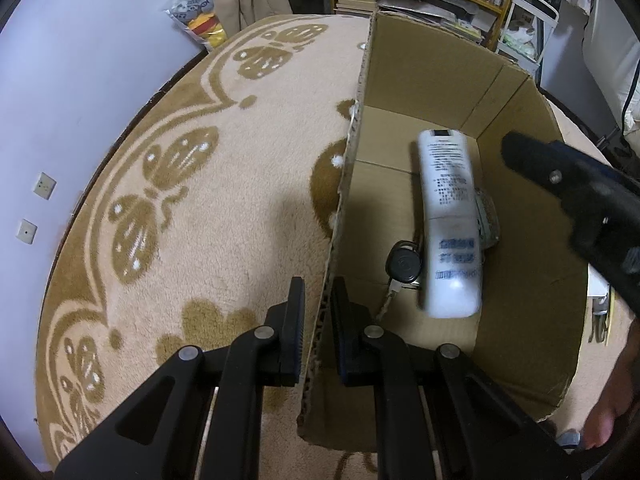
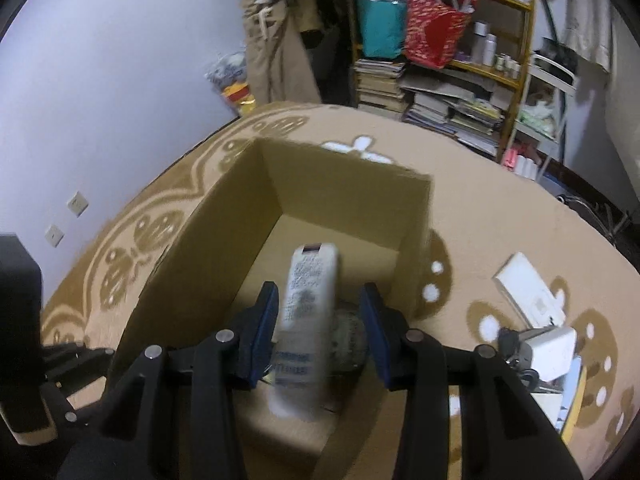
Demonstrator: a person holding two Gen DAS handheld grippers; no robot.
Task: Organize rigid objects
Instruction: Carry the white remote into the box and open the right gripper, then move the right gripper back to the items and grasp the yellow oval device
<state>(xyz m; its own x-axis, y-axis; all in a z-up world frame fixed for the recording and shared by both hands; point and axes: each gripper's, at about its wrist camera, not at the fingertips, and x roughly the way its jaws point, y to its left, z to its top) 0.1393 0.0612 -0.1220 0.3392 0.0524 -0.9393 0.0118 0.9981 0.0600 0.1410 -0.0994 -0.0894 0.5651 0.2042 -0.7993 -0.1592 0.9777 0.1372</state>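
Observation:
An open cardboard box (image 1: 520, 184) (image 2: 224, 248) stands on a patterned rug. My left gripper (image 1: 318, 300) is shut on the box's left wall (image 1: 340, 216). A white remote control (image 1: 450, 220) (image 2: 306, 312) is blurred, in mid-air or just landing inside the box. My right gripper (image 2: 318, 304) is open above the box, its fingers (image 2: 266, 320) apart on both sides of the remote without gripping it; it also shows in the left wrist view (image 1: 576, 196). A black car key (image 1: 403, 266) and a round greyish object (image 2: 350, 336) lie on the box floor.
The beige and brown rug (image 1: 192, 184) covers the floor. A white flat box (image 2: 528, 292) and a white adapter (image 2: 548, 350) lie on the rug right of the box. Shelves with books and bags (image 2: 432, 64) stand at the back.

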